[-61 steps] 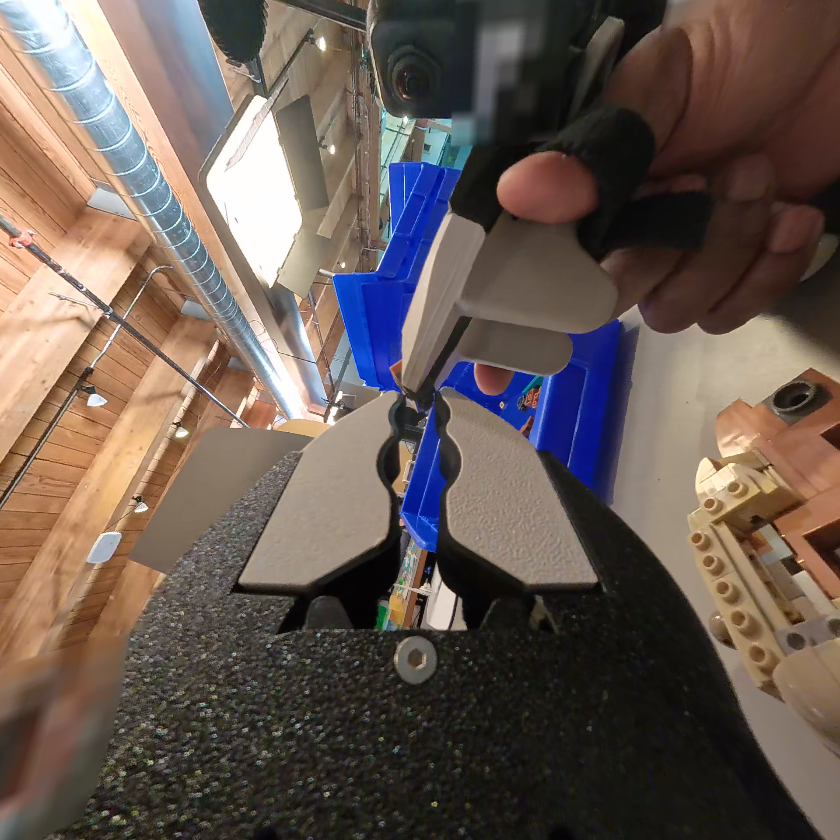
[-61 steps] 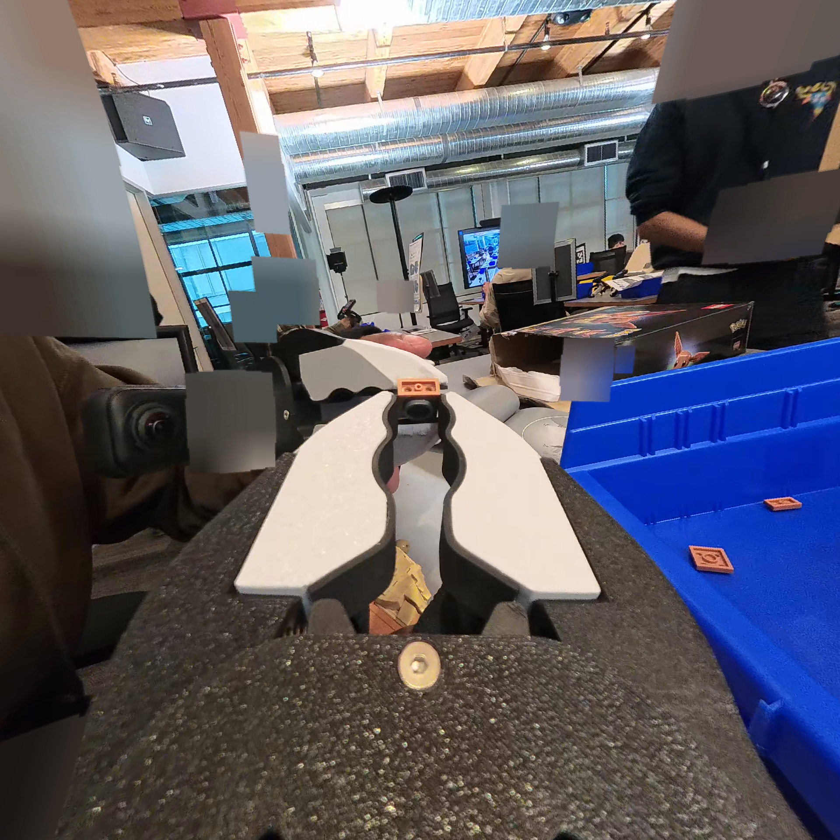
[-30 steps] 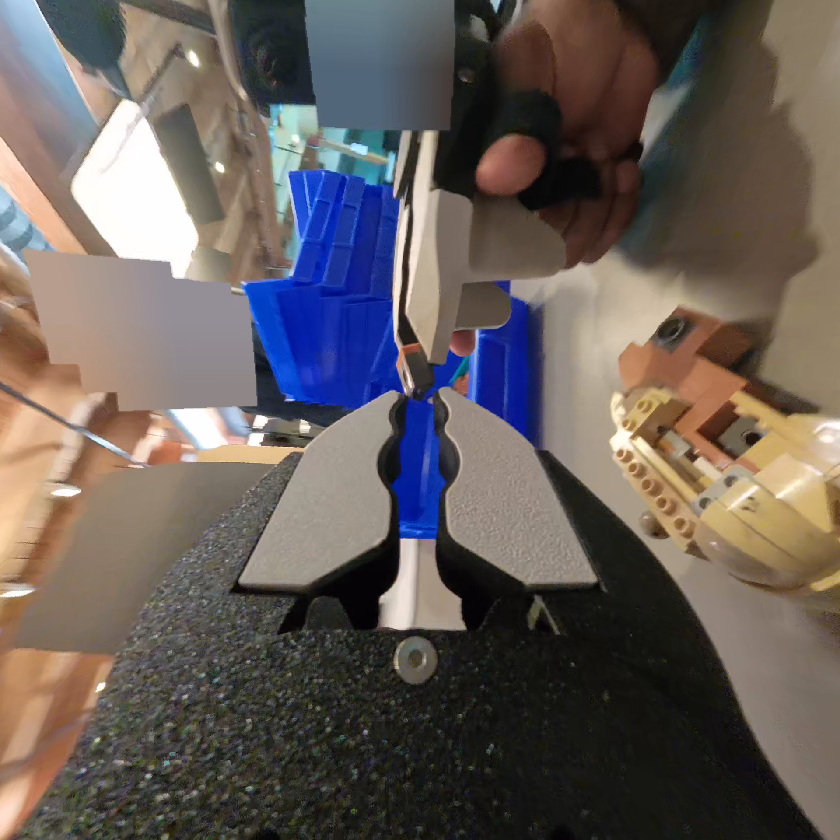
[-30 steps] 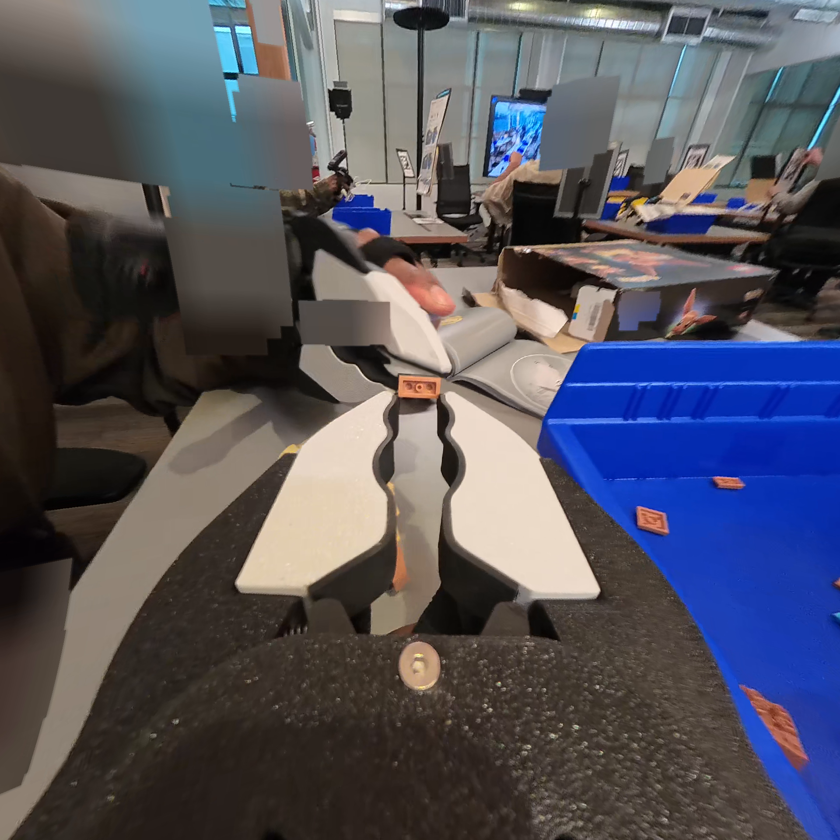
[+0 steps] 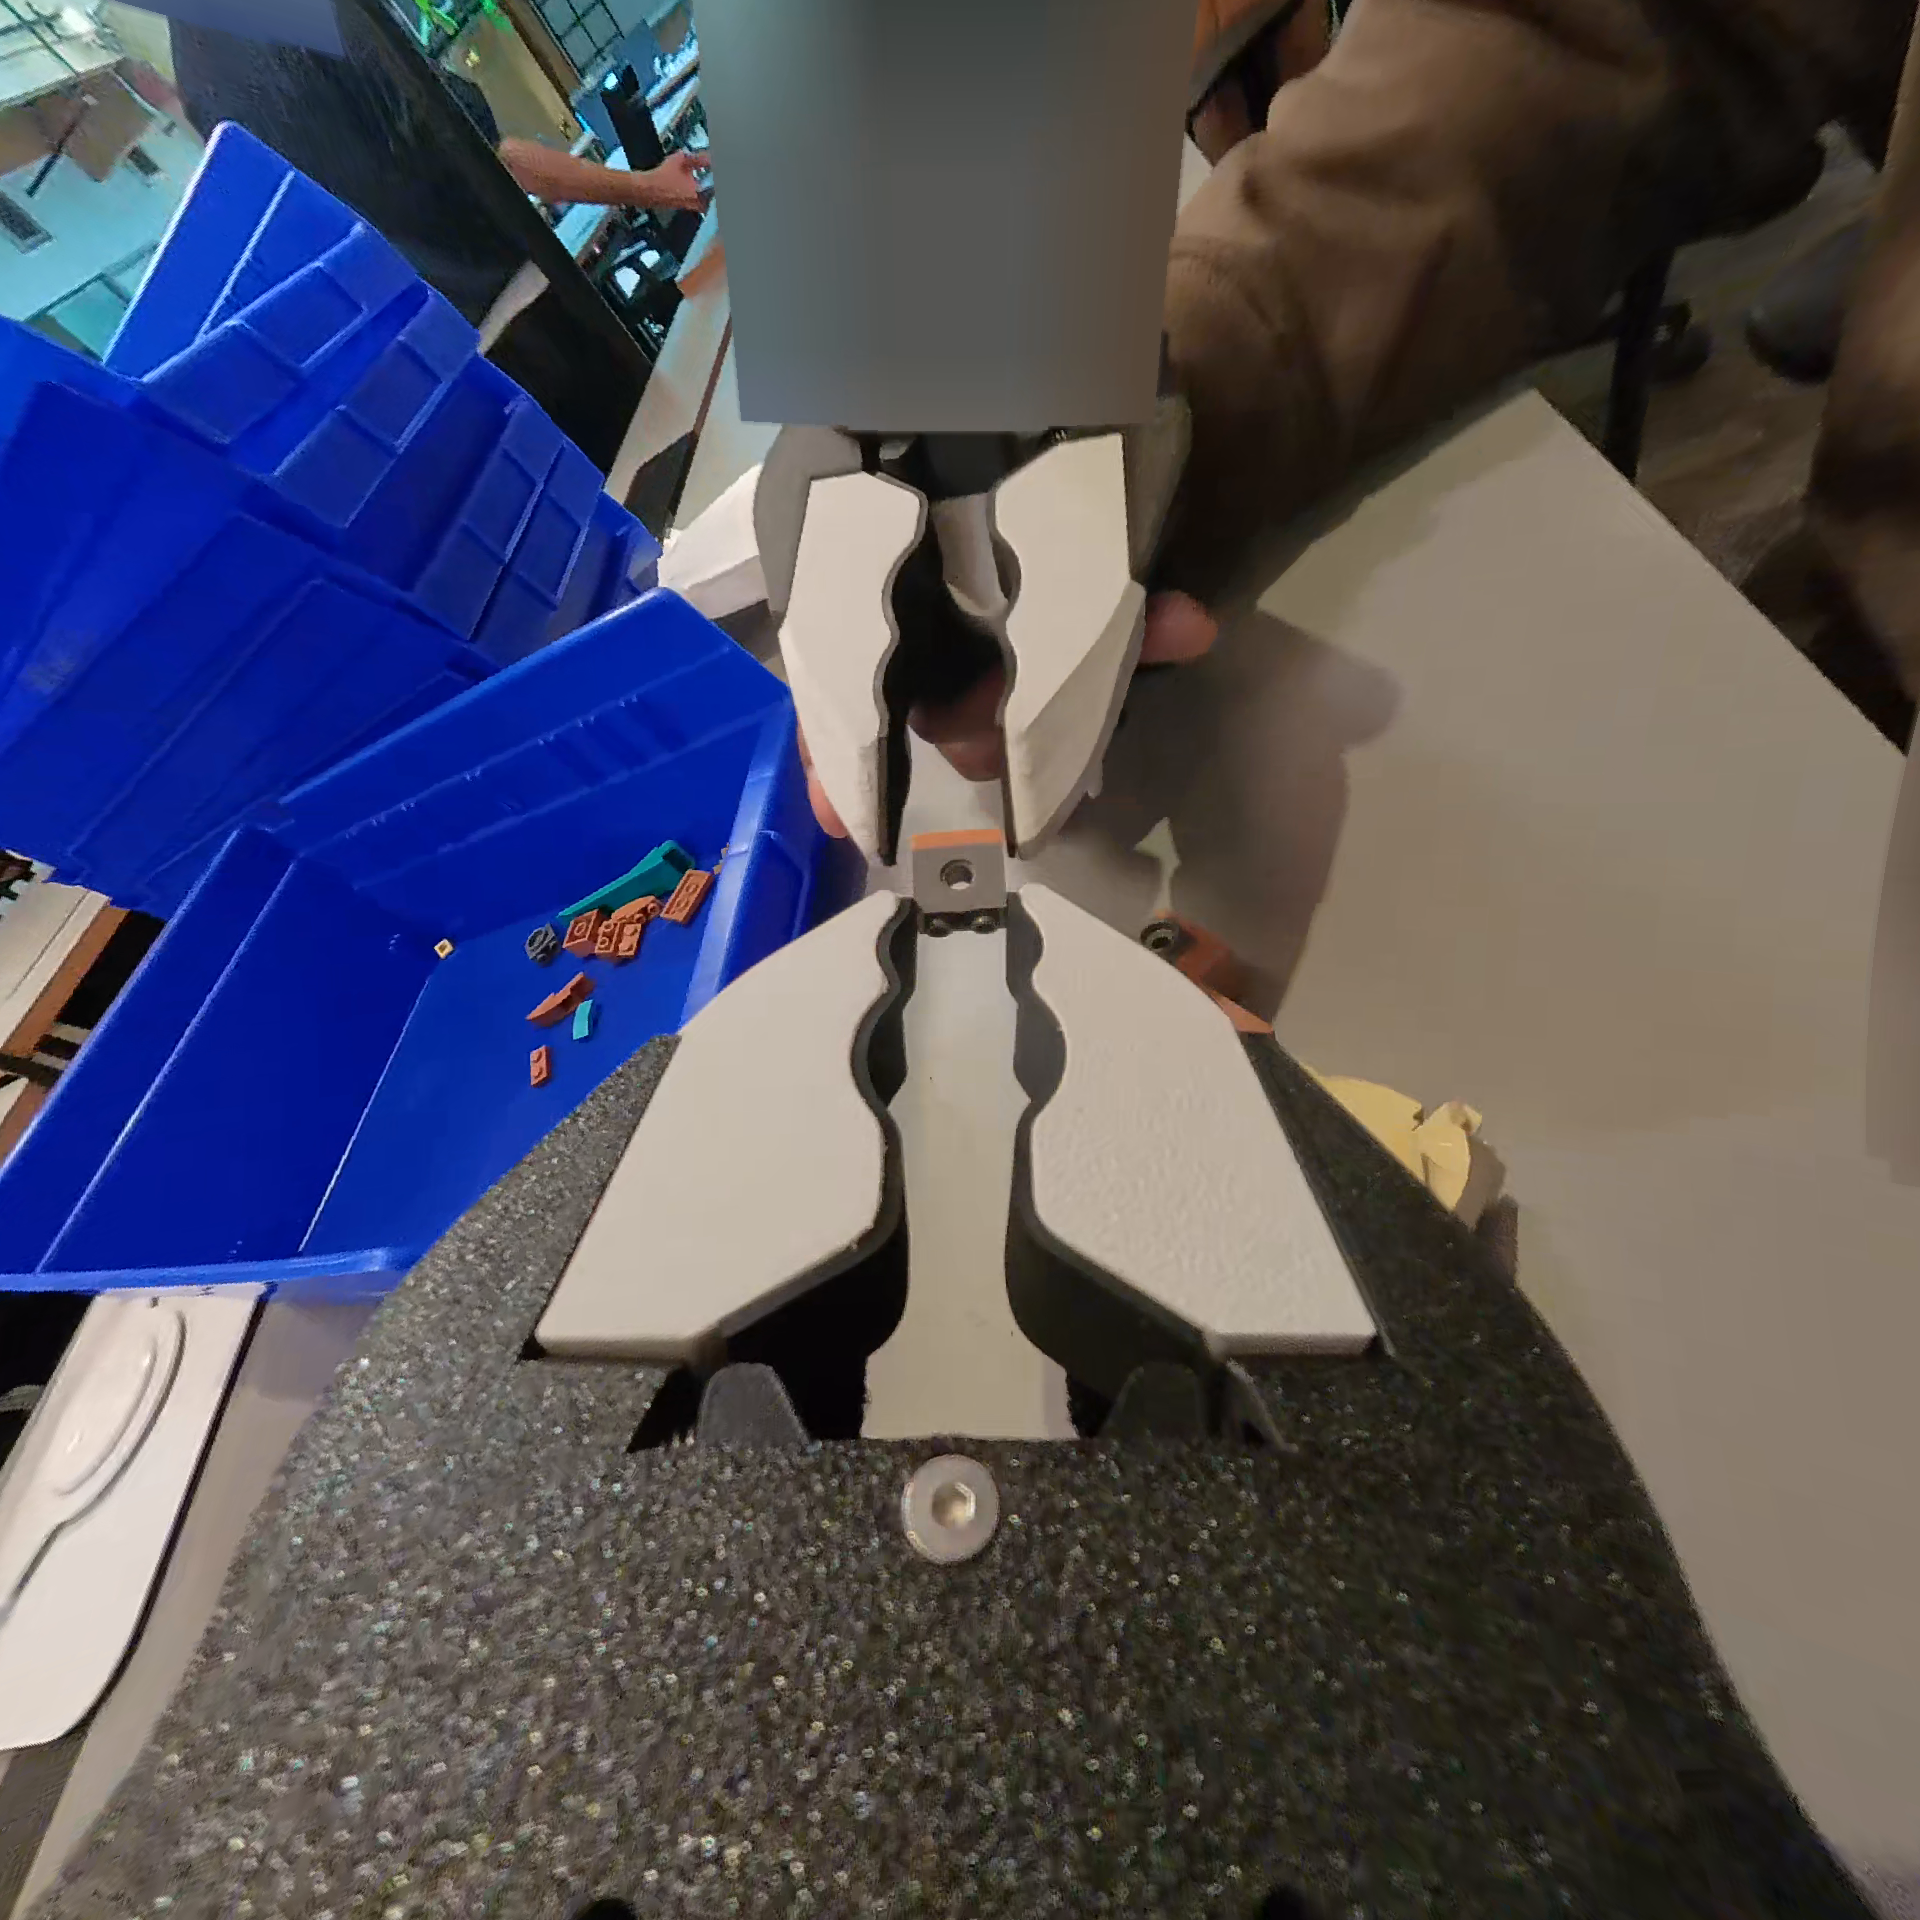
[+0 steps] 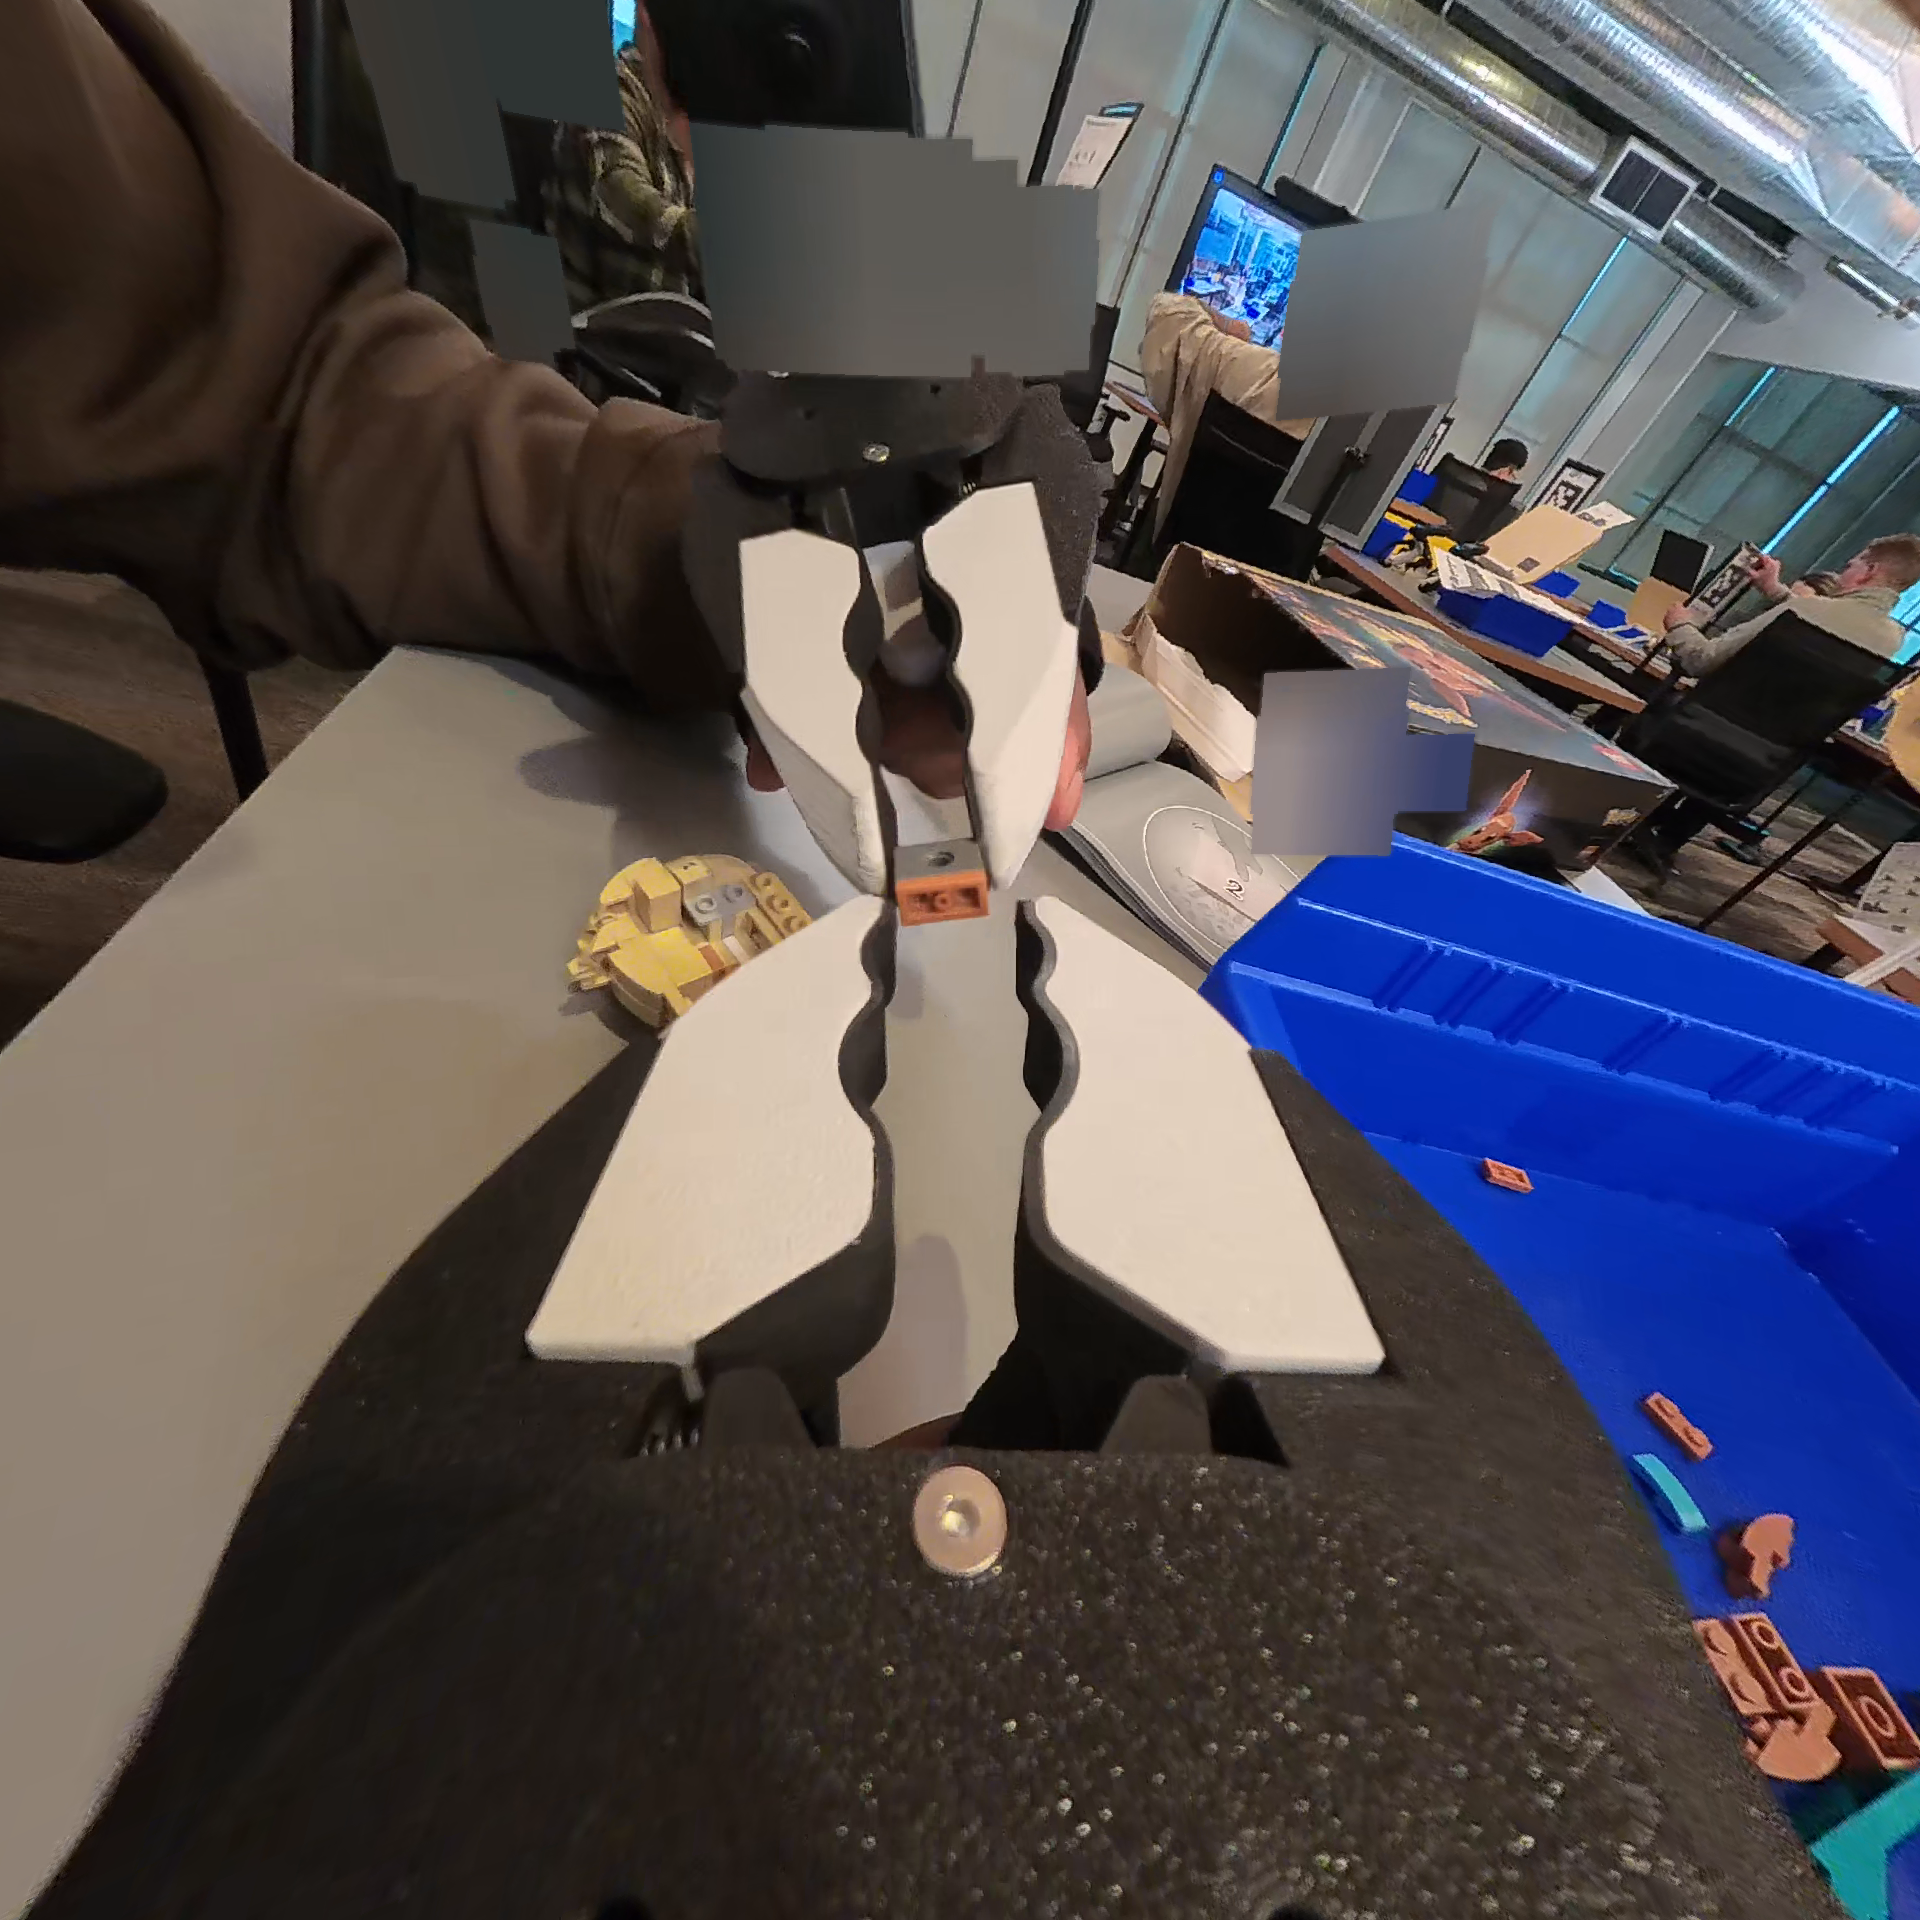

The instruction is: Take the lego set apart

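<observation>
fingers of the left gripper (image 5: 958, 912) pinch a grey brick (image 5: 957, 878) capped by an orange plate (image 6: 940, 900), held over the table (image 5: 1558, 831). right gripper (image 6: 951, 909) fingers stand slightly apart around the plate, which looks light, rigid and slick; flat sides offer best hold.

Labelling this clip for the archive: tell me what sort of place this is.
Probably an open-plan office or lab used as a toy-brick building workshop: exposed ceiling ducts, desks with a monitor and seated people, and a blue bin of loose bricks beside a grey table.
</observation>
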Demonstrator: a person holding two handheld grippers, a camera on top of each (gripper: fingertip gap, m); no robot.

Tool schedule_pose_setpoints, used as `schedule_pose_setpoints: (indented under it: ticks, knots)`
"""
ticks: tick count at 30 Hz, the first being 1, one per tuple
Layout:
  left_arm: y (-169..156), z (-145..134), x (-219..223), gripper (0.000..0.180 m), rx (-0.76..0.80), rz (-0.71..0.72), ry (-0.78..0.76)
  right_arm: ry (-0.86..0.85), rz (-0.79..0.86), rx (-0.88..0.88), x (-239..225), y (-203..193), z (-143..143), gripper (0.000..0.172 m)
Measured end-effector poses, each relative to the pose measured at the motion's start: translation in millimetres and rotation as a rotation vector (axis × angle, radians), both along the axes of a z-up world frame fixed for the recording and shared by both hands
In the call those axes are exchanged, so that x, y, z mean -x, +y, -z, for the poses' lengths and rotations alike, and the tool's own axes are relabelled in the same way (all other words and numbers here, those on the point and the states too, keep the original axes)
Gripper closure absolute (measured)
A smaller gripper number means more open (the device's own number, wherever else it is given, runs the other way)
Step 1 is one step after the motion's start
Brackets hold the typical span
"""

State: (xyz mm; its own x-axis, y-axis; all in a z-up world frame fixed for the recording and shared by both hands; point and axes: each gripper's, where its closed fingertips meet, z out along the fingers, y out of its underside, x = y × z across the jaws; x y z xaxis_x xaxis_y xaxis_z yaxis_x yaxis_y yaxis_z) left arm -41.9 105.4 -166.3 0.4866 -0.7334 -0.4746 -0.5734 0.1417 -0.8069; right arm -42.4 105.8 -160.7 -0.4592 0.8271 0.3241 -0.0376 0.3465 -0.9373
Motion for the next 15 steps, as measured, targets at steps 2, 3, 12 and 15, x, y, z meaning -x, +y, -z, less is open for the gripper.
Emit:
schedule_pose_setpoints:
  ticks: [2, 3, 12, 15]
  knots:
    - [-0.8, 2.6, -1.2, 0.164, 0.0, 0.005, 0.022, -0.008, -0.01, -0.01, -0.1, -2.4, 2.0, 0.15]
    - [-1.8, 4.2, -2.2, 0.164, 0.004, 0.012, 0.032, -0.014, -0.017, -0.021, -0.2, -4.3, 3.9, 0.151]
    - [-1.3, 7.5, -3.4, 0.164, 0.04, 0.015, 0.016, -0.022, -0.003, -0.113, 0.1, -6.5, 7.2, 0.155]
    - [-2.5, 7.5, -5.4, 0.164, 0.054, 0.036, -0.018, -0.035, -0.018, -0.106, -2.2, -7.5, 7.3, 0.156]
